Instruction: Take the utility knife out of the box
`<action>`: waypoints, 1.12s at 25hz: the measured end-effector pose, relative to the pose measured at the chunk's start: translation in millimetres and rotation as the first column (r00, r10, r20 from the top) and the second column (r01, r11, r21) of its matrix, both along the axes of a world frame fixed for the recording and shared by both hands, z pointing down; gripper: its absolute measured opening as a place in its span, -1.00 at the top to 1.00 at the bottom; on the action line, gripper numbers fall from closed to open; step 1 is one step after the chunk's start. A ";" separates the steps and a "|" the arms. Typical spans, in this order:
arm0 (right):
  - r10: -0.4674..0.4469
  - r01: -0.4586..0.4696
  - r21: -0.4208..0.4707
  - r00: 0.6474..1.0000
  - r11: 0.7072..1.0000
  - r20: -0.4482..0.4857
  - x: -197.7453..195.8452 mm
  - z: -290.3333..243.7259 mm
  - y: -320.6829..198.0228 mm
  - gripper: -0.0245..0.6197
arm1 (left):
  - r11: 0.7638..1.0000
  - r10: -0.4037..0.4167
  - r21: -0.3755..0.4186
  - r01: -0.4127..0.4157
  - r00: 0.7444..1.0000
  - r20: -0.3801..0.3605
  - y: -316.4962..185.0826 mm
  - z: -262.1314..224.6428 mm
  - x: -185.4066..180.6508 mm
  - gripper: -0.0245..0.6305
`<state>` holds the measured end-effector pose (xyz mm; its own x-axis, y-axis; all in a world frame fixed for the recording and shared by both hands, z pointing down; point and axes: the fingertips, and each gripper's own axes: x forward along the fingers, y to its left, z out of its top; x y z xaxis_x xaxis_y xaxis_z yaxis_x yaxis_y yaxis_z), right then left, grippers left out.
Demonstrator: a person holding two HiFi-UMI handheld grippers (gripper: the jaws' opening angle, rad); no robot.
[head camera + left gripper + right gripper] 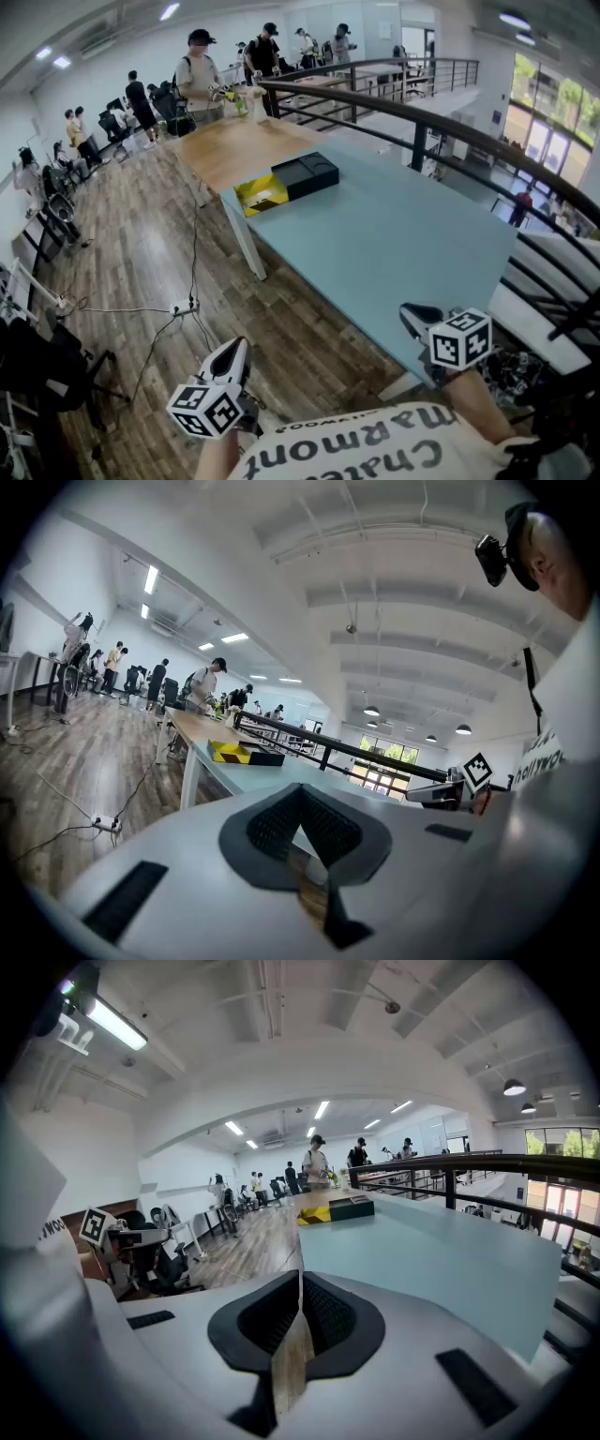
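A black and yellow box (286,184) lies at the far end of the light blue table (394,244); its yellow tray sticks out of the black sleeve. No knife can be made out in it. My left gripper (235,347) hangs low over the wooden floor, left of the table and well short of the box, jaws shut and empty. My right gripper (413,313) hovers at the table's near corner, jaws also shut with nothing between them. The box (246,754) appears small and distant above the shut left gripper (300,810), and the box (337,1210) is likewise far beyond the shut right gripper (299,1290).
A dark metal railing (422,117) runs along the table's far side. A wooden table (234,150) adjoins the blue one, with several people (200,75) standing behind it. A power strip and cables (183,306) lie on the floor at left, near chairs (37,366).
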<state>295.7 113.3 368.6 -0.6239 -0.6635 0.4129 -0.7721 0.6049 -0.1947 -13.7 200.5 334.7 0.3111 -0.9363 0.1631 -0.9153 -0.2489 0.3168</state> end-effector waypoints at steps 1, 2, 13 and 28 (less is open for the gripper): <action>0.000 0.000 -0.001 1.000 1.000 0.000 -0.6 -0.7 -0.2 0.80 | 1.000 -0.003 -0.004 0.003 1.000 -0.002 0.3 -1.7 -1.0 0.92; 0.000 0.000 -0.003 1.000 1.000 0.000 -1.4 -1.4 -0.2 0.80 | 1.000 -0.006 -0.008 0.006 1.000 -0.003 0.7 -3.1 -1.9 0.92; -0.003 0.003 -0.019 1.000 1.000 -0.001 -19.7 1.8 7.2 0.80 | 0.999 0.014 -0.031 -0.015 1.000 -0.009 5.1 0.8 -9.3 0.92; 0.041 -0.033 -0.114 0.997 0.993 0.068 -51.8 34.0 25.8 0.80 | 0.999 -0.002 -0.035 0.002 1.000 -0.008 23.2 10.4 -42.3 0.92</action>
